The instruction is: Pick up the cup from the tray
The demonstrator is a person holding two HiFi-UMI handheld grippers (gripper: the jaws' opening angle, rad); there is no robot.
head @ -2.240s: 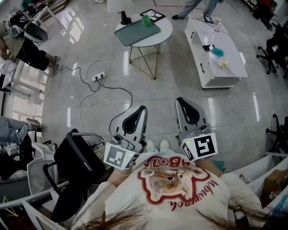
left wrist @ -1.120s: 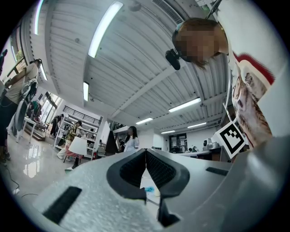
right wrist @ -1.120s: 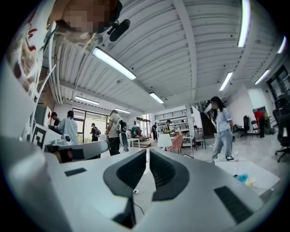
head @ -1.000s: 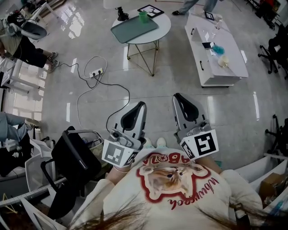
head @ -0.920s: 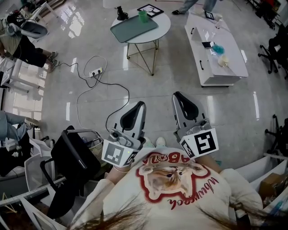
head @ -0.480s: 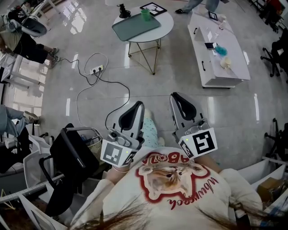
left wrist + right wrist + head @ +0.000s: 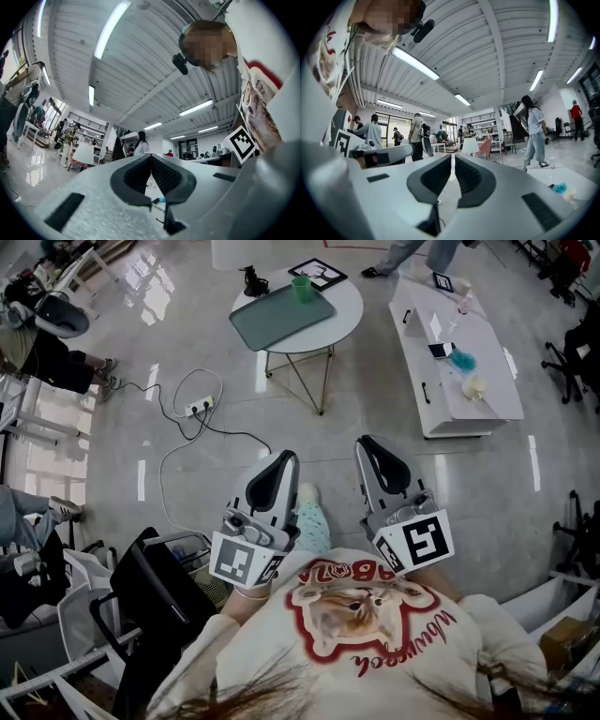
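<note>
The green cup [image 7: 302, 288] stands upright at the far edge of a grey tray [image 7: 277, 315] on a round white table [image 7: 342, 302], far ahead at the top of the head view. My left gripper [image 7: 287, 458] and right gripper [image 7: 365, 443] are held side by side near the person's chest, well short of the table. Both are shut with nothing between their pads. In the left gripper view the left gripper [image 7: 151, 157] shows its jaws meeting at the tips. The right gripper [image 7: 453, 157] looks the same in the right gripper view. Neither gripper view shows the cup.
A long white low cabinet [image 7: 487, 381] with small items stands to the right of the table. A power strip with looped cable [image 7: 200, 407] lies on the floor at the left. A black chair [image 7: 169, 587] is close at my lower left. A person's legs [image 7: 403, 254] pass behind the table.
The person has stepped forward, one leg now showing between the grippers. Both grippers moved along with the person toward the round table and stayed shut.
</note>
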